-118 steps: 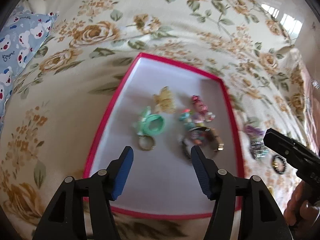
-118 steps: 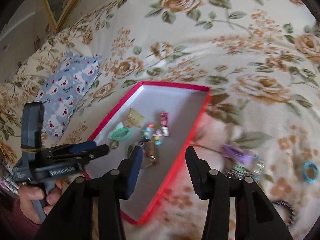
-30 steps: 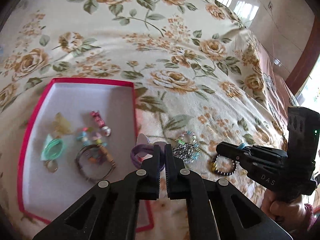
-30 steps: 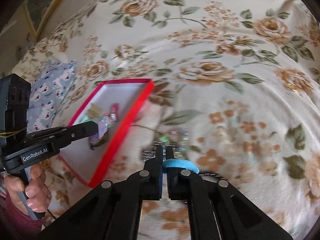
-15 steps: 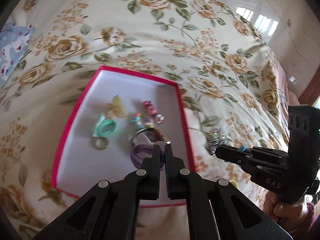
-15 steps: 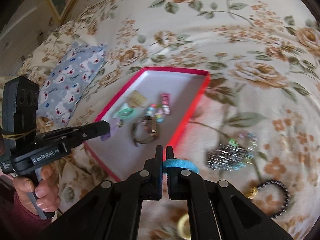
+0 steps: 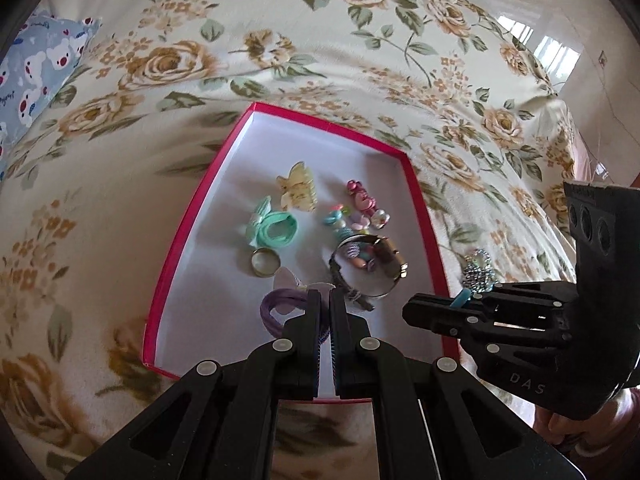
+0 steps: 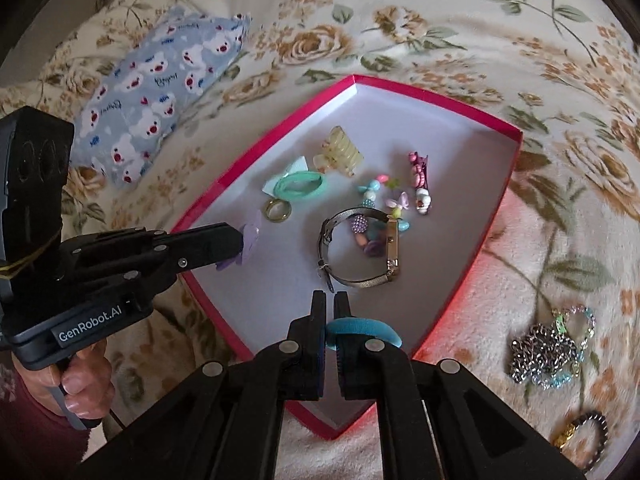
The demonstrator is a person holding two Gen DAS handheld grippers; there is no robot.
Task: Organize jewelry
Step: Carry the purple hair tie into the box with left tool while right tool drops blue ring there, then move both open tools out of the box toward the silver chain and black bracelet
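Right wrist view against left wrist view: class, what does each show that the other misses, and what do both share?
Only the right wrist view shows the black beaded bracelet on the bedspread and the blue elastic hair band clearly as a loop. Only the left wrist view shows the shiny tiled floor. Both share the red-rimmed white box, the metal mesh-strap watch and the mint hair tie.

A bed covered in a cream spread (image 8: 460, 12) printed with tan roses fills both views. On it lie a red-rimmed box (image 8: 496, 208) at centre frame and a blue bear-print pillow (image 8: 160, 84) at the upper left. At the lower right of the right wrist view lie a silvery chain bundle (image 8: 544, 352) and, at the blurred edge, what seems a dark beaded bracelet (image 8: 588, 436).
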